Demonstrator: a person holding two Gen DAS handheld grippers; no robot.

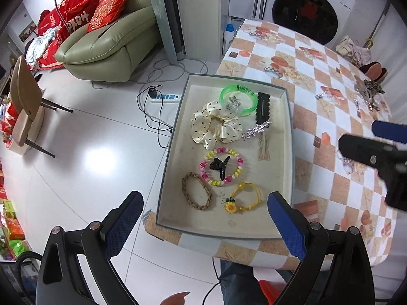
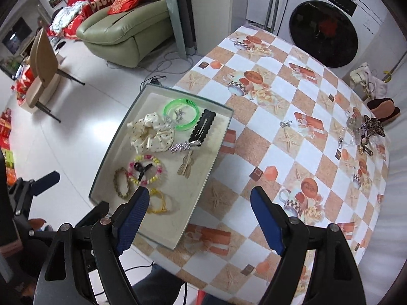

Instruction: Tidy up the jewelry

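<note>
A shallow grey-rimmed tray [image 1: 170, 157] [image 2: 112, 152] sits at the table's left edge. It holds a green bangle [image 1: 239, 99] [image 2: 182, 113], a dotted cream scrunchie [image 1: 216, 125] [image 2: 150, 133], a black clip [image 1: 263, 105], a beaded bracelet [image 1: 221, 167] [image 2: 145, 169], a braided bracelet [image 1: 195, 190] and a yellow sunflower cord [image 1: 243, 198]. Loose jewelry [image 2: 361, 132] lies at the table's far right, a small silver piece [image 2: 286, 123] near it. My left gripper [image 1: 204, 223] hovers open and empty over the tray's near edge. My right gripper [image 2: 199, 218] is open and empty above the table beside the tray.
The checked tablecloth [image 2: 279, 152] covers the table. A washing machine [image 2: 328, 33] stands behind it, a green sofa [image 1: 106, 40] and a chair [image 1: 25, 106] on the left. A power strip and cables [image 1: 162, 97] lie on the floor.
</note>
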